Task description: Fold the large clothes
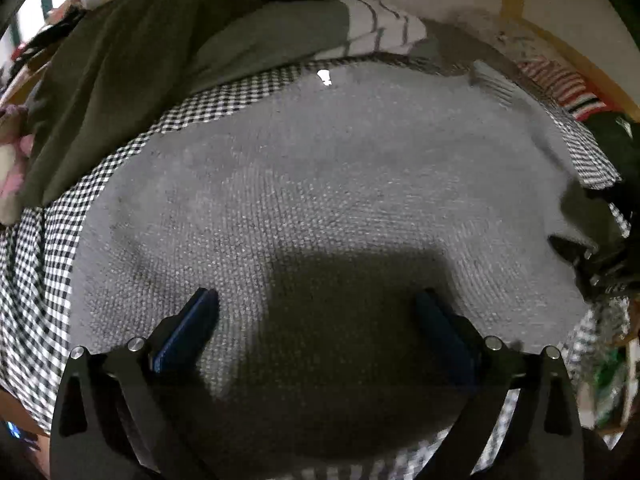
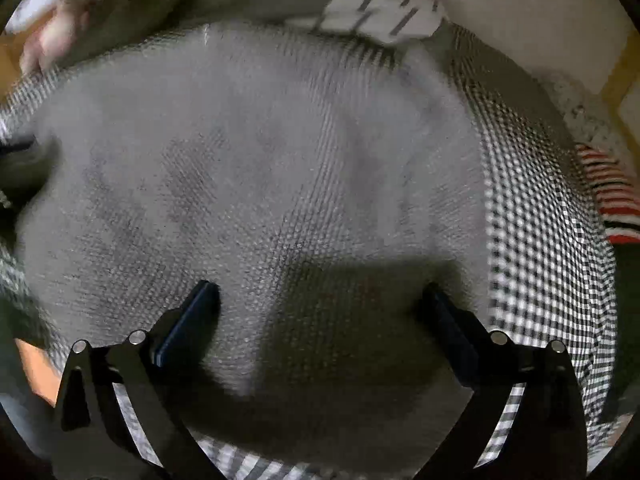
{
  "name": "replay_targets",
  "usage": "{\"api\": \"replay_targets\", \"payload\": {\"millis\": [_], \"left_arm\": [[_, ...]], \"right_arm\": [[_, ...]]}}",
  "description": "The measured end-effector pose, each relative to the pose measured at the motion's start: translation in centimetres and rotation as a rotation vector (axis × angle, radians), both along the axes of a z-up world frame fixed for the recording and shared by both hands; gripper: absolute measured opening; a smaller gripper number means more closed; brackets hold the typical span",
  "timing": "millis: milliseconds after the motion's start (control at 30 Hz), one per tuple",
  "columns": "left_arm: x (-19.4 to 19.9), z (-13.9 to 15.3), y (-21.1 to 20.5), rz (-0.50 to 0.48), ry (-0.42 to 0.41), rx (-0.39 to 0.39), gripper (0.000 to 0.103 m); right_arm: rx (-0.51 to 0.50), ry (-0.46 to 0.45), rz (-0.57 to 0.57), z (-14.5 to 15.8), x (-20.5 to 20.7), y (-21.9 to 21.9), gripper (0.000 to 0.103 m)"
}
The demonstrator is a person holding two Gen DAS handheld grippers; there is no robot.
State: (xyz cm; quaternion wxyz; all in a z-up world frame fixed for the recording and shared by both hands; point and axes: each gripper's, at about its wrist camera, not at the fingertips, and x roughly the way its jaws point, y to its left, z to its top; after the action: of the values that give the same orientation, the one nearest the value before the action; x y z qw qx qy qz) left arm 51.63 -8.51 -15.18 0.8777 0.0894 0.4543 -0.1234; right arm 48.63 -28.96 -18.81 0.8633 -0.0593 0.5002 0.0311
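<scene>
A: Where is the garment seen?

B: A grey knitted sweater is spread flat over a black-and-white checked cloth, and most of both views is filled by it. A small white tag is seen near its far edge; no writing on it can be read.

A: And the fingers?

B: The left gripper is held just above the knit with its fingers set wide apart, and nothing is gripped between them. The right gripper is likewise held over the sweater, fingers spread, nothing clamped.

A: What is seen around it?

B: An olive-green garment and a white striped cloth are piled beyond the far edge. A red-and-white striped item is seen at the right, beside the checked cloth. No brand is legible anywhere.
</scene>
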Motion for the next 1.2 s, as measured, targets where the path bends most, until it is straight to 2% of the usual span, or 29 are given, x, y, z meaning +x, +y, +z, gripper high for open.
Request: {"api": "replay_targets", "payload": {"millis": [100, 200, 267, 333, 400, 500, 567, 667, 733, 800, 900, 933, 1033, 1100, 1167, 1200], "left_arm": [[0.2, -0.6, -0.3, 0.015, -0.041, 0.005, 0.099], [0.5, -0.9, -0.2, 0.026, -0.066, 0.008, 0.099], [0.8, -1.2, -0.2, 0.024, -0.075, 0.004, 0.099], [0.2, -0.8, -0.4, 0.023, -0.081, 0.003, 0.099], [0.1, -0.8, -0.3, 0.028, -0.089, 0.002, 0.099], [-0.3, -0.8, -0.3, 0.033, -0.102, -0.002, 0.099], [-0.5, -0.8, -0.2, 0.032, -0.105, -0.004, 0.099], [-0.8, -0.7, 0.0, 0.031, -0.103, -0.007, 0.099], [-0.8, -0.7, -0.1, 0.033, -0.103, -0.007, 0.099], [-0.8, -0.7, 0.0, 0.034, -0.105, -0.008, 0.099], [-0.9, -0.7, -0.1, 0.036, -0.105, -0.010, 0.099], [-1.0, -0.7, -0.1, 0.038, -0.105, -0.011, 0.099], [-1.1, -0.7, -0.2, 0.040, -0.113, -0.006, 0.099], [-1.2, -0.7, -0.3, 0.043, -0.117, -0.004, 0.099], [-1.3, -0.6, -0.3, 0.043, -0.114, -0.005, 0.099], [-1.3, -0.6, -0.3, 0.044, -0.113, -0.007, 0.099]], "right_arm": [[0.045, -0.001, -0.017, 0.5, 0.2, -0.8, 0.100], [0.122, -0.116, -0.103, 2.8, -2.8, -1.8, 0.100], [0.288, -0.226, -0.204, 5.1, -6.4, -4.0, 0.100], [0.529, -0.259, -0.322, 5.9, -10.3, -6.3, 0.100], [0.759, -0.239, -0.402, 4.1, -13.2, -7.5, 0.100], [1.043, -0.139, -0.466, -0.9, -14.5, -7.3, 0.100], [1.178, -0.101, -0.478, -3.8, -14.0, -6.0, 0.100], [1.349, -0.152, -0.435, -5.9, -12.0, -5.6, 0.100], [1.340, -0.145, -0.488, -6.6, -11.5, -5.5, 0.100], [1.388, -0.184, -0.515, -6.6, -11.8, -5.6, 0.100], [1.443, -0.284, -0.469, -4.9, -11.8, -5.5, 0.093], [1.425, -0.291, -0.468, -4.4, -11.8, -5.3, 0.088], [1.370, -0.206, -0.566, -5.6, -11.0, -5.1, 0.084], [1.330, -0.188, -0.591, -6.1, -9.9, -4.8, 0.079], [1.255, -0.195, -0.588, -5.2, -8.9, -4.3, 0.078], [1.231, -0.222, -0.603, -4.7, -8.9, -4.1, 0.071]]}}
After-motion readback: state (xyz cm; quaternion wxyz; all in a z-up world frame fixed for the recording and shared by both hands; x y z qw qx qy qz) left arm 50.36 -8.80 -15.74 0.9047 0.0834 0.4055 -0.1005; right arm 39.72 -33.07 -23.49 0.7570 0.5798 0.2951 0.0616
